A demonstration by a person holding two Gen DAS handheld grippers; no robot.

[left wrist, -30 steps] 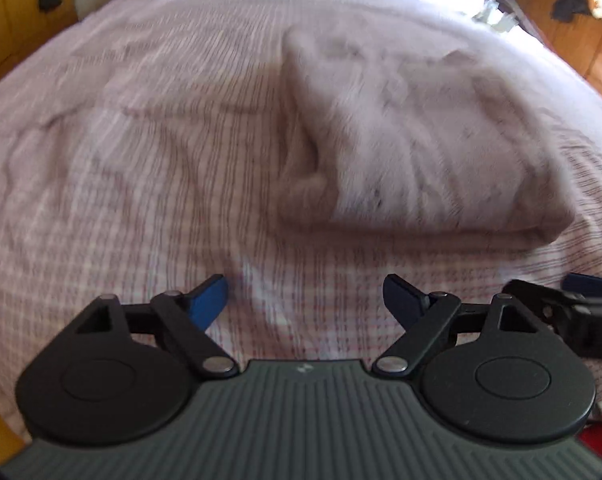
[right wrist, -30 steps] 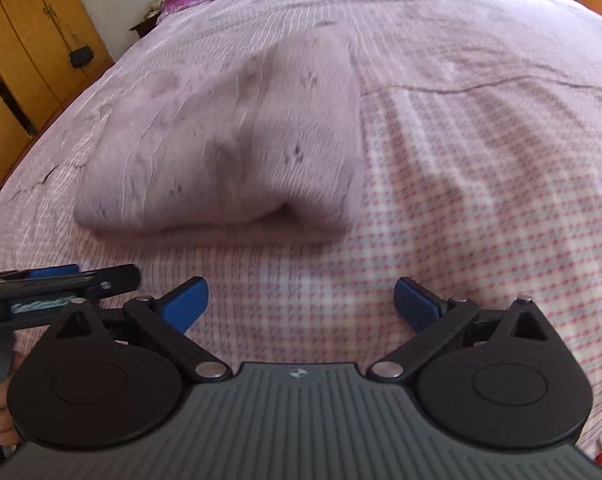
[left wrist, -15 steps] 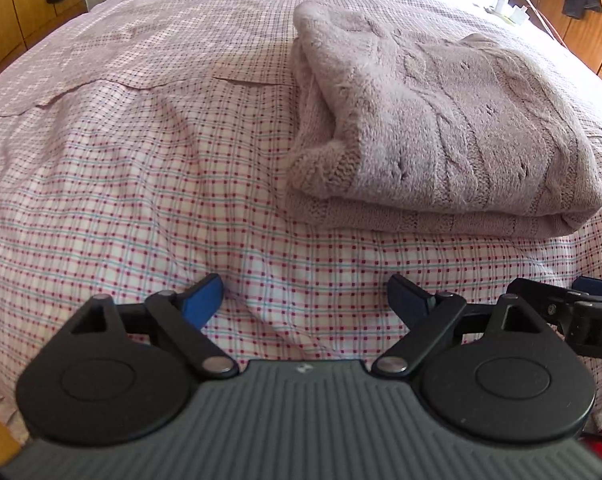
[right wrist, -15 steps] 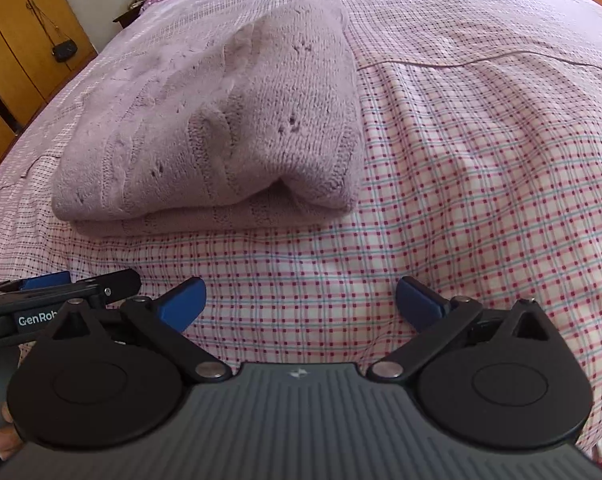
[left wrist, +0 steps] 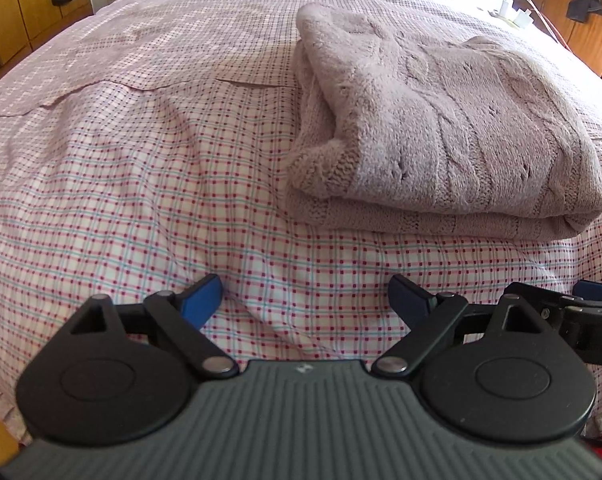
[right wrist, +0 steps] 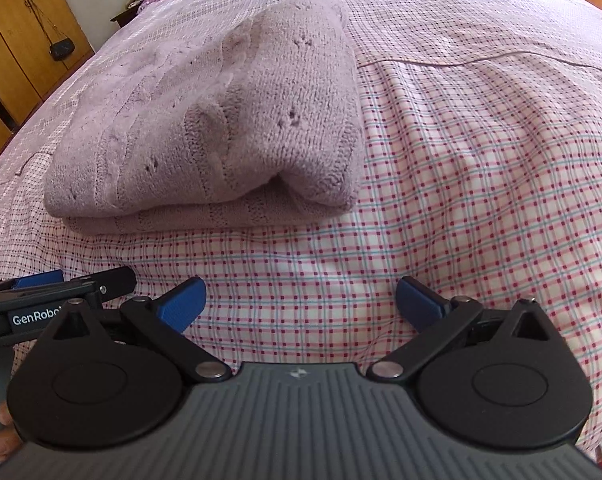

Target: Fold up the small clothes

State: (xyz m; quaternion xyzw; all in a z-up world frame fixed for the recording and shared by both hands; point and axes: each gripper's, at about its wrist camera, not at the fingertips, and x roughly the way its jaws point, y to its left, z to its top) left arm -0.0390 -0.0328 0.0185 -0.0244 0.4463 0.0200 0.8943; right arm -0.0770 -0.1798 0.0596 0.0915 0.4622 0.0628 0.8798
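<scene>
A folded mauve cable-knit sweater lies on a bed covered by a pink-and-red checked sheet, set in stacked layers with its folded edge toward the cameras. In the left wrist view the sweater occupies the upper right of the frame; in the right wrist view the same sweater sits at upper left, so it lies between the two lines of sight and ahead of both tools. The left gripper hangs above bare sheet near the bed's near edge, its blue-tipped jaws spread wide and holding nothing, well short of the sweater. The right gripper stands likewise, jaws wide and empty, apart from the garment's front edge. Each tool appears at the margin of the other's view, side by side. At the lower left of the right wrist view, fingertips of a hand show on the left tool's grip. Wooden wardrobe doors with a small dark purse hanging stand beyond the bed; a white charger rests at its far right corner.
</scene>
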